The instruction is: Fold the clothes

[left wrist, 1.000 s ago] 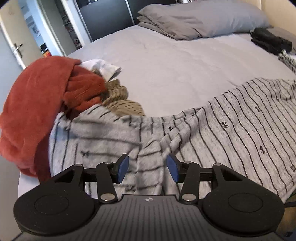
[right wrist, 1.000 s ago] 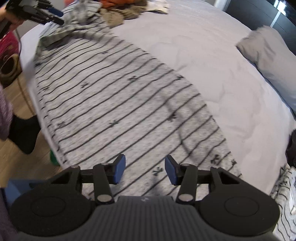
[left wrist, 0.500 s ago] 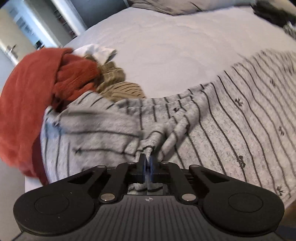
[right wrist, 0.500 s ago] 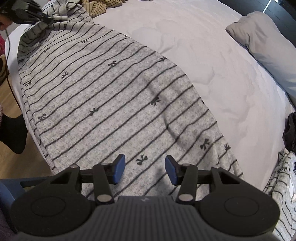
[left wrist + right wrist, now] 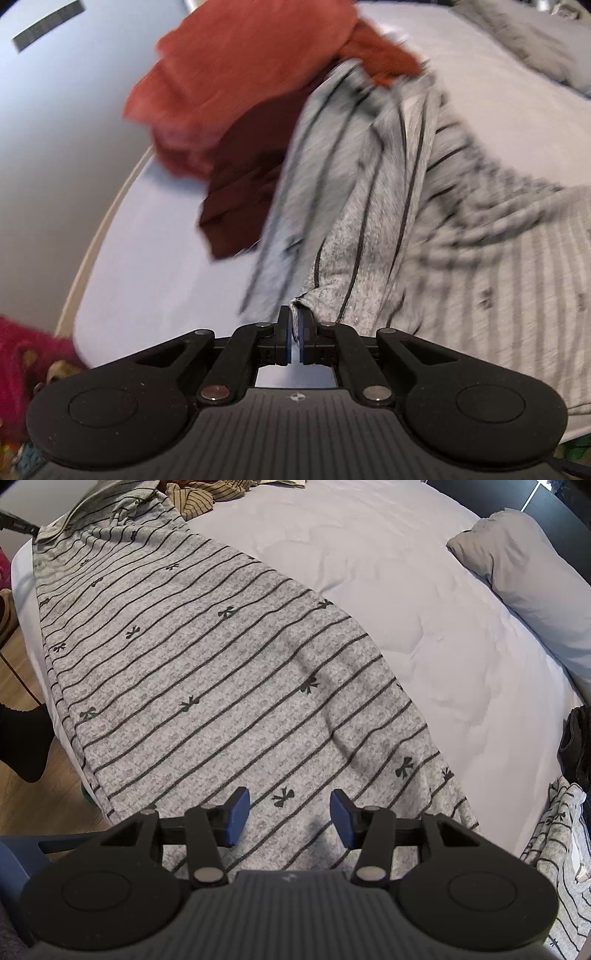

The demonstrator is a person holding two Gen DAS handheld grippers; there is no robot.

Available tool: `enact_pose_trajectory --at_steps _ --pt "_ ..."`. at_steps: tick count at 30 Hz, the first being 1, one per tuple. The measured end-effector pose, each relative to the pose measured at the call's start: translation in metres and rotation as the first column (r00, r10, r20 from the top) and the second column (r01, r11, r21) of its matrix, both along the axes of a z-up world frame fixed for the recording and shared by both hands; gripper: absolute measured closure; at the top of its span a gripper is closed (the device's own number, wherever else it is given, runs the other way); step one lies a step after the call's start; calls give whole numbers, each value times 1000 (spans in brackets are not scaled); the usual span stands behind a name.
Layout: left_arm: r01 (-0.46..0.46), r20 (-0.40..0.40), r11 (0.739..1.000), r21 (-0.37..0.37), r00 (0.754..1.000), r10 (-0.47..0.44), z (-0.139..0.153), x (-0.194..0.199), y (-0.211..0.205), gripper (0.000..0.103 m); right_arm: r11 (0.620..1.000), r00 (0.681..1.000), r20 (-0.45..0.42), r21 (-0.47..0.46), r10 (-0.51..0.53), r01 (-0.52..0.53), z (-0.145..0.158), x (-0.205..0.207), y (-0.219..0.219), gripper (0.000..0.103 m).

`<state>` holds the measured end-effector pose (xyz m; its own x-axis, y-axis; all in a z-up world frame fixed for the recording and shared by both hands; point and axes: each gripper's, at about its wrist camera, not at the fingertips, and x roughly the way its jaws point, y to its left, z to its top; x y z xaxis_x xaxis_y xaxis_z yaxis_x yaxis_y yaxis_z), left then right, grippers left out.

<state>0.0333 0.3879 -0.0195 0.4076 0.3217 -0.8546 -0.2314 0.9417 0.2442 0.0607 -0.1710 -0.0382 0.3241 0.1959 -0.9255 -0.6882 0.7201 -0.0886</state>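
Here, L gripper (image 5: 294,329) pinches a corner of the limp, stretchy striped grey garment (image 5: 221,672) w/ R gripper (image 5: 288,818) agape above its hem — likely next hold.

I look out over a wide bed (image 5: 388,576) dressed in a pale lilac-grey cover, softly creased, its edge rounding off toward me. A grey pillow (image 5: 532,590) lies at its far right end, against a dark panel (image 5: 517,494). Below the bed's left side I see light wooden floor (image 5: 33,797). On my other side a plain pale wall (image 5: 55,147) rises, lit by soft daylight
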Motion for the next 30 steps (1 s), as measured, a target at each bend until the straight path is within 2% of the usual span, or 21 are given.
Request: enact_pose_trajectory --at_steps 3,4,6,8,10,15,19,22,26,30 --pt "-23 -14 1000 -19 1000 22 -6 -1 12 100 1000 1000 4 1 6 -6 1 -1 4 51" --pt "-21 -18 999 -24 1000 20 -7 -1 13 96 1000 1000 5 3 8 -8 1 -1 5 51" --pt "-26 -26 1000 -9 999 25 -6 -2 13 83 1000 1000 7 5 12 -12 2 -2 7 51" --pt "-39 -21 999 13 999 39 -1 -2 14 65 1000 1000 8 4 12 -12 2 -2 8 51" --pt "-47 6 998 29 999 47 7 -2 14 57 1000 1000 7 2 10 -10 2 -1 9 51" --pt "-2 84 1000 -8 996 3 30 7 5 55 1000 1000 12 -17 -10 10 0 6 9 51" --pt "80 148 997 24 986 -82 52 22 -16 46 997 997 25 -34 -72 73 1 21 1 50" --pt "142 193 989 30 970 -145 61 41 -32 43 991 991 28 -33 -132 133 2 33 -9 49" --pt "224 196 971 88 952 -237 59 78 -55 43 983 983 14 -16 -183 183 1 44 -17 48" --pt "273 181 956 110 940 -289 52 113 -70 43 986 986 22 -30 -163 164 -2 46 -13 48"
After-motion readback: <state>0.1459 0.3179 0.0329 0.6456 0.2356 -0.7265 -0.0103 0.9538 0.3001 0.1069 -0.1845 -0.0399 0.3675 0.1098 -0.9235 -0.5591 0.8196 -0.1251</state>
